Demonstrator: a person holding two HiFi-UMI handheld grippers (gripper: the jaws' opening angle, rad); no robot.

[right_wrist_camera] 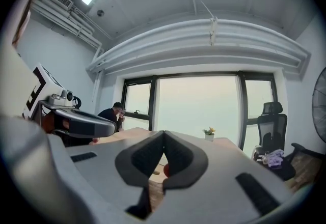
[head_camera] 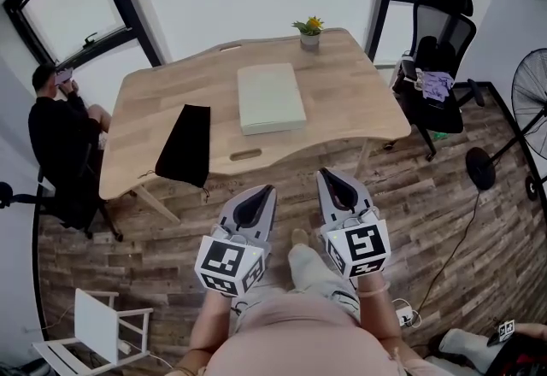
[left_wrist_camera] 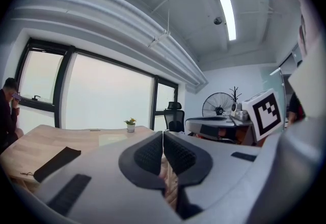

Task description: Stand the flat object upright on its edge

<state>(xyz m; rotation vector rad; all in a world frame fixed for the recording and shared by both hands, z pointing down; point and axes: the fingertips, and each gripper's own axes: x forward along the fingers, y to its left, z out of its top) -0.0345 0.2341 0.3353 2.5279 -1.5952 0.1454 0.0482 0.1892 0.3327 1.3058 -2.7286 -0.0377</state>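
Both grippers are clenched, jaws pressed together with nothing between them. The left gripper [head_camera: 263, 192] and right gripper [head_camera: 332, 174] are held side by side over the floor [head_camera: 427, 195], short of the near edge of the wooden table [head_camera: 359, 101]. Ahead of both, well apart from them, the pale green flat object [head_camera: 270, 97] lies flat on the tabletop. Ahead and left of the left gripper lies a black pouch [head_camera: 185, 144]. Beyond the flat object stands a potted plant [head_camera: 309, 32].
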